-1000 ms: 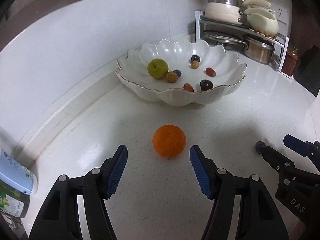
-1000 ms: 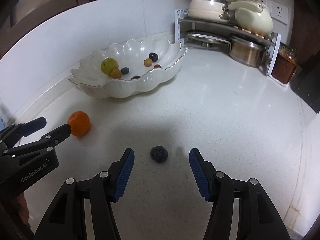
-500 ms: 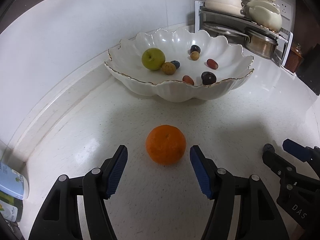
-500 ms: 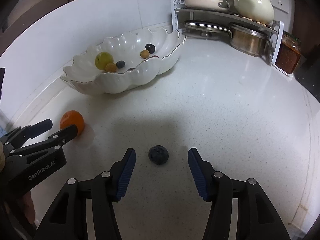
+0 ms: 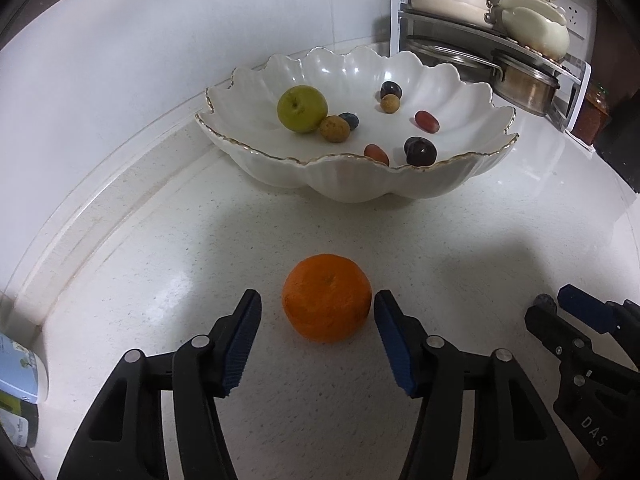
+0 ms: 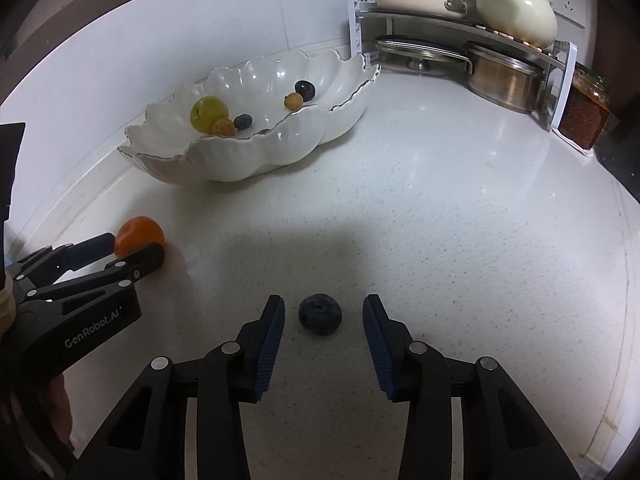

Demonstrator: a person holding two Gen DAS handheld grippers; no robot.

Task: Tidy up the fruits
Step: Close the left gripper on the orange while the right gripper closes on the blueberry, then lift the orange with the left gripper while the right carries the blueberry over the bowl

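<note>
An orange [image 5: 326,297] lies on the white counter between the open fingers of my left gripper [image 5: 318,310], close to the right pad, not gripped. A dark blueberry [image 6: 320,314] lies between the open fingers of my right gripper [image 6: 323,314]. A white scalloped bowl [image 5: 360,188] stands behind, holding a green apple [image 5: 302,108] and several small fruits. The orange [image 6: 138,234] and the left gripper [image 6: 134,249] also show in the right wrist view, the right gripper [image 5: 554,308] at the left view's right edge.
A metal rack [image 6: 460,24] with pots and ceramic dishes stands in the back right corner, a jar [image 6: 584,120] beside it. The tiled wall runs along the left. A carton [image 5: 20,372] lies at the left edge.
Both grippers have moved forward and lower: the orange now sits between the left fingers and the blueberry between the right fingers. Both stay open.
</note>
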